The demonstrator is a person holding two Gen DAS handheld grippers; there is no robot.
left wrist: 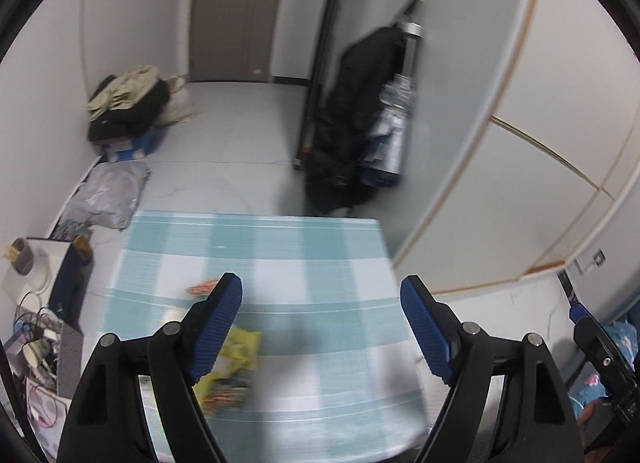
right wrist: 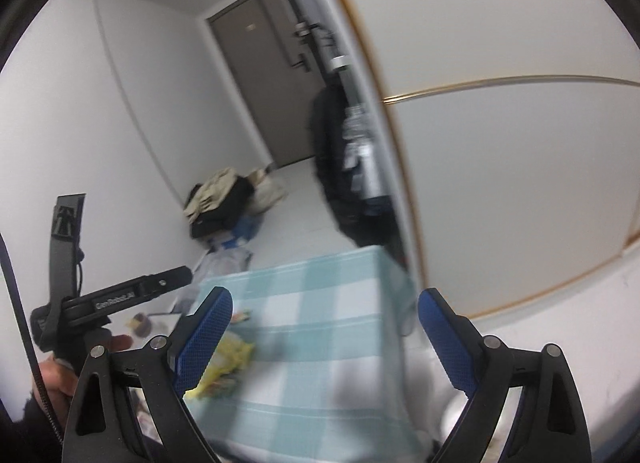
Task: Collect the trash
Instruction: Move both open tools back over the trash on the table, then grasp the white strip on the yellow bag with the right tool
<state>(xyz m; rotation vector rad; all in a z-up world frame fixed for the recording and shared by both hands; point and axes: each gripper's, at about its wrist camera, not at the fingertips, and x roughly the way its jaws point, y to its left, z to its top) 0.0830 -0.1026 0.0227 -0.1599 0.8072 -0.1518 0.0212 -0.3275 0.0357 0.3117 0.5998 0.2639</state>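
Over the left part of the checked table (left wrist: 280,247), the left tongs (left wrist: 320,323) hang with their blue pads spread wide and nothing between them. A yellow wrapper (left wrist: 240,347) lies on the cloth by the left pad, a smaller orange wrapper (left wrist: 202,287) just beyond it. Further right, the right tongs (right wrist: 324,335) gape equally wide, also empty, above the same table.
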